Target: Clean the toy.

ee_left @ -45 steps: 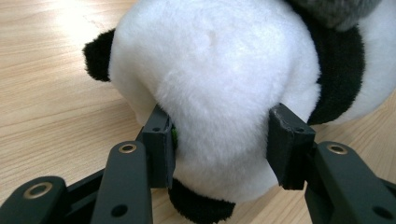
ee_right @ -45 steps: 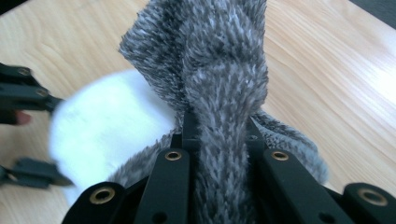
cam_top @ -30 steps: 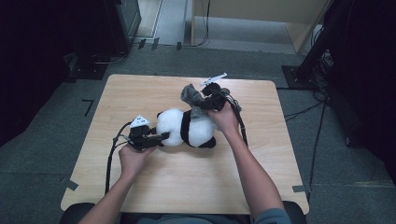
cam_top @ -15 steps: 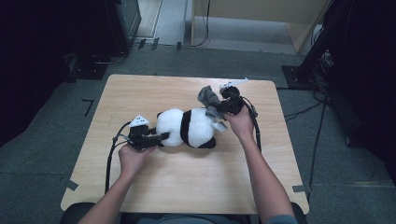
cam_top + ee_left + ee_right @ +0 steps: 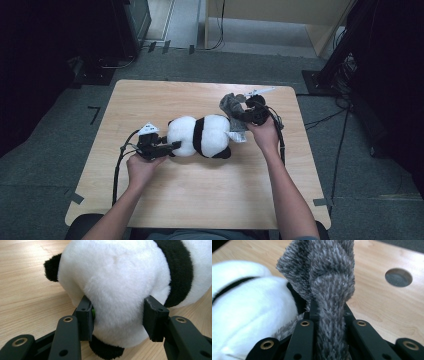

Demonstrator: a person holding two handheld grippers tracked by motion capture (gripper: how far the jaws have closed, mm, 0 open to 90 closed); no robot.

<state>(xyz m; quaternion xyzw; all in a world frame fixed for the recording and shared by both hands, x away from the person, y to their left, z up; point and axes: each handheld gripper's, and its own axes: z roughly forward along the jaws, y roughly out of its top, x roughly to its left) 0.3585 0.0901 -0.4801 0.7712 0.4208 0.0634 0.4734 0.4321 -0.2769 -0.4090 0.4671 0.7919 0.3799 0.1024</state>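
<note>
Black-and-white plush panda toy (image 5: 202, 136) lay on its side on the light wooden surface (image 5: 200, 200), between the two hand-held grippers. Left hand-held gripper (image 5: 170, 146) clamped the white end of the toy; in the left gripper view both pads (image 5: 86, 317) pressed into the fur. Right hand-held gripper (image 5: 239, 116) was clenched on a grey fuzzy fabric piece (image 5: 329, 285), which rose from its jaws just beside the toy's other end.

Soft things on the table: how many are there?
2. A panda toy lies mid-table, its white end clamped by the left tongs. A grey furry cloth at its right end is pinched in the right tongs.
</note>
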